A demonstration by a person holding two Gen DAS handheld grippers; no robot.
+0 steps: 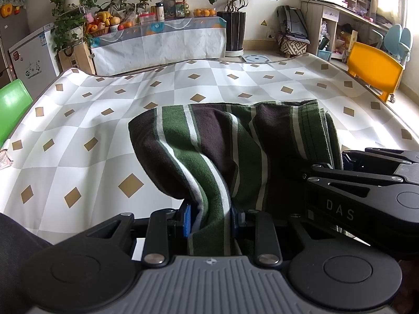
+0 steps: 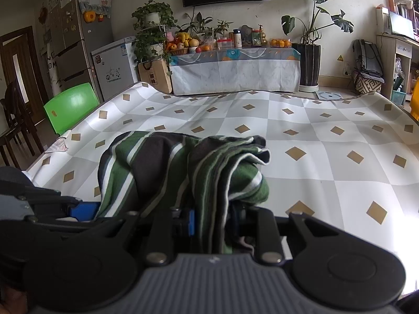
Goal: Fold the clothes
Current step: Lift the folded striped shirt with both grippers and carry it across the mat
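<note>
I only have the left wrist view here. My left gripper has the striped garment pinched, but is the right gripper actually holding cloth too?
Observer: Yes. In the right wrist view the right gripper is shut on a bunched edge of the striped garment, several layers running between its fingers.
Operator: How does the far right end of the fold look?
Observer: Loose. A dark corner with a white hem flops over a green roll and rests on the tablecloth.
Operator: Anything near the table's left edge?
Observer: A green chair stands against it, with a crumpled paper lying at the edge.
</note>
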